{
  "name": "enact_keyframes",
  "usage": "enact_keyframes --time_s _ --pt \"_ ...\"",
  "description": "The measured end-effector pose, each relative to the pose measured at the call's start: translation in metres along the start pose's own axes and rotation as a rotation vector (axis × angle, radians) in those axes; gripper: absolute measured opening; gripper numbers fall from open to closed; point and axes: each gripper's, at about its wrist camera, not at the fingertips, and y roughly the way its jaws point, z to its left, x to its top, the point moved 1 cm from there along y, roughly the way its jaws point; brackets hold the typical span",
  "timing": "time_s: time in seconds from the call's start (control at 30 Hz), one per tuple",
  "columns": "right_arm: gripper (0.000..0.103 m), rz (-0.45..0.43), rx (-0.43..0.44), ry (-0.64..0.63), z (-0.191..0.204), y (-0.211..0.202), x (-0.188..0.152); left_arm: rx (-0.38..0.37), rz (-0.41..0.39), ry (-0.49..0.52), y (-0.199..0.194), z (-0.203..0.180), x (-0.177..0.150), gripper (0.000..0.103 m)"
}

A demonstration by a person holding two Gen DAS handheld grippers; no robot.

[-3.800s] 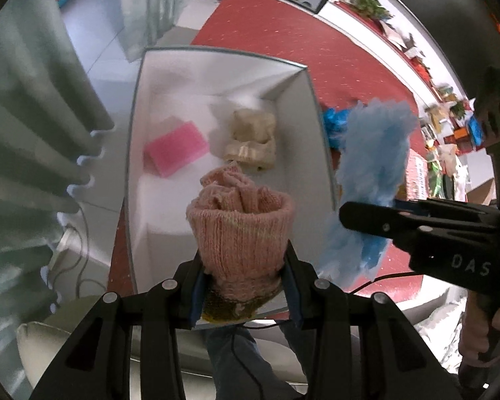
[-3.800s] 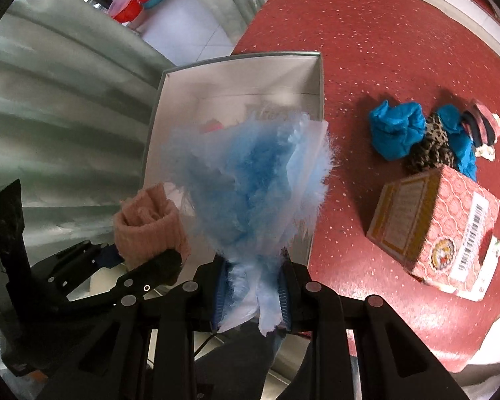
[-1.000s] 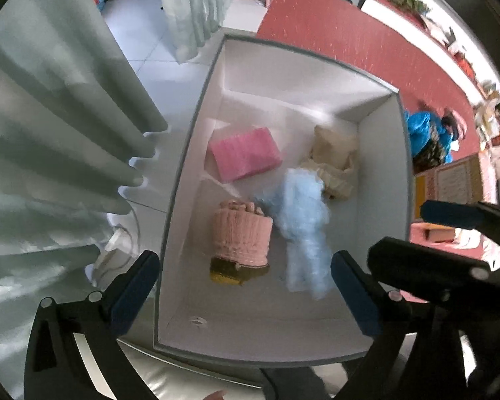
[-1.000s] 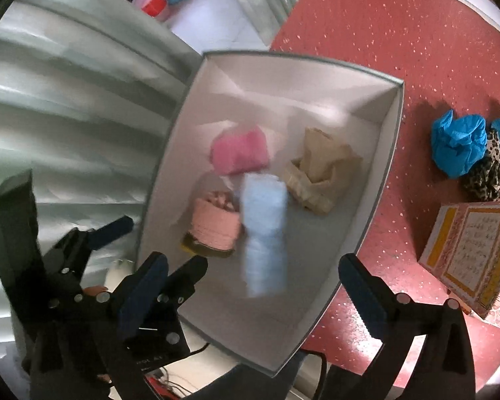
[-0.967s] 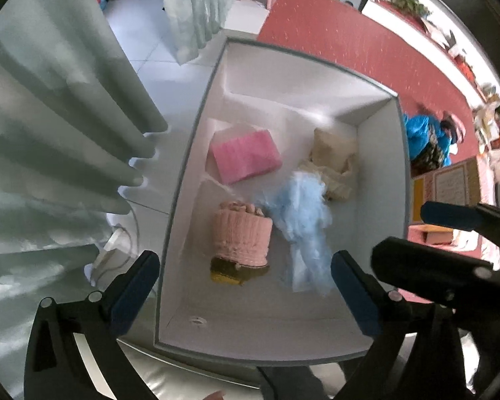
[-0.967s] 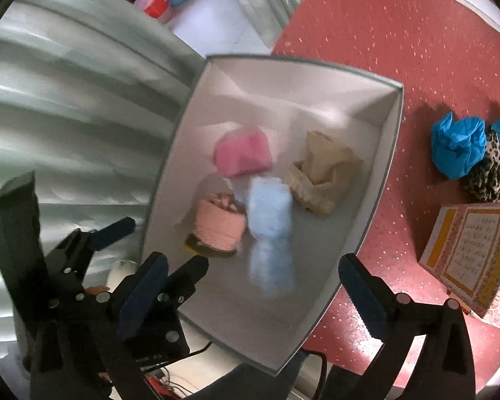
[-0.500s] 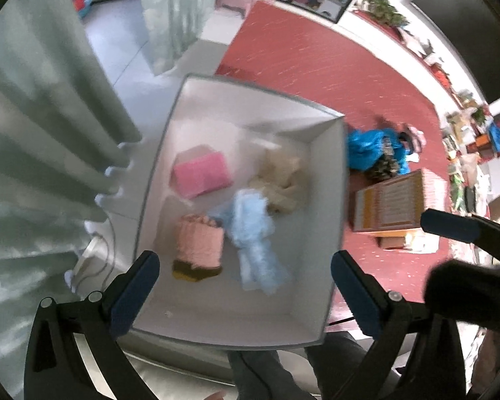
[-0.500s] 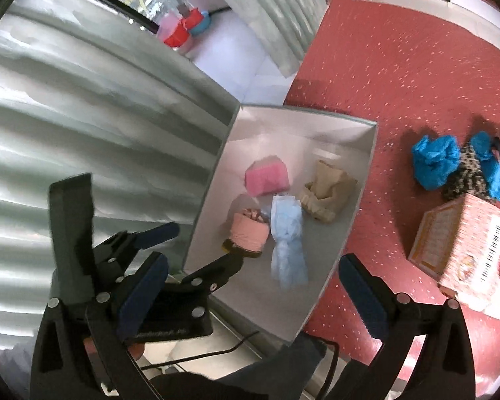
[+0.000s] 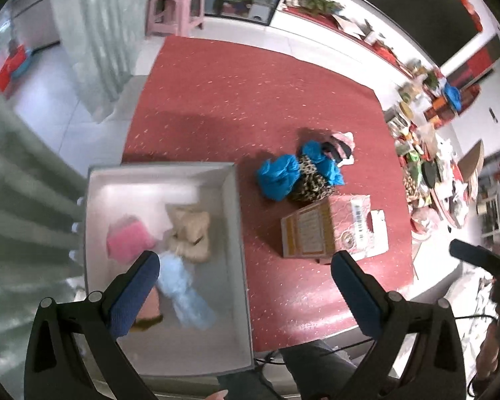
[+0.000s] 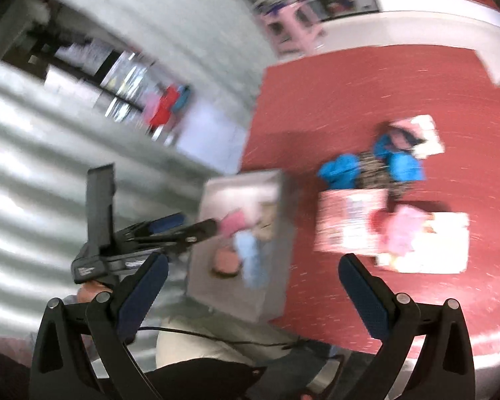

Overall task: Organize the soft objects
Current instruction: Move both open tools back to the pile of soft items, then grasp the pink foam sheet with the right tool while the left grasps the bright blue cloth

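A: Where do the soft things lie?

B: Four of them sit inside the white box (image 9: 230, 233) at the left edge of the red table (image 9: 250, 106): a pink sponge (image 9: 126, 241) by the left wall, a beige cloth bundle (image 9: 190, 231) just beside it, a fluffy light-blue piece (image 9: 183, 293) in front of both, and a pink knitted roll (image 9: 150, 306) half hidden behind one finger.

A: And outside the box?

B: A small heap lies on the table near the box's far right corner: a blue crumpled piece (image 9: 278, 180) touching a leopard-print cloth (image 9: 311, 183), with a pink-and-black item behind. A patterned pink carton (image 9: 326, 230) lies on its side just in front of the heap.

A: The grippers?

B: The left gripper (image 9: 243, 286) hangs above the box's right wall with its fingers wide apart, holding nothing. The right gripper (image 10: 250, 286) is also spread wide and empty; its view is blurred, and the carton shows there only as a smear.
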Motion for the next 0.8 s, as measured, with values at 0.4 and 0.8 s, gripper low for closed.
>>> enact_keyframes --time_s 0.4,0.8 --pt "0.103 0.129 -0.406 -0.536 -0.081 0.065 -0.010 0.053 0.059 0.027 0.038 -0.039 0.059 0.103" --pt "0.103 0.253 -0.264 -0.985 -0.097 0.148 -0.011 0.135 0.191 -0.001 0.106 -0.062 0.093 0.103"
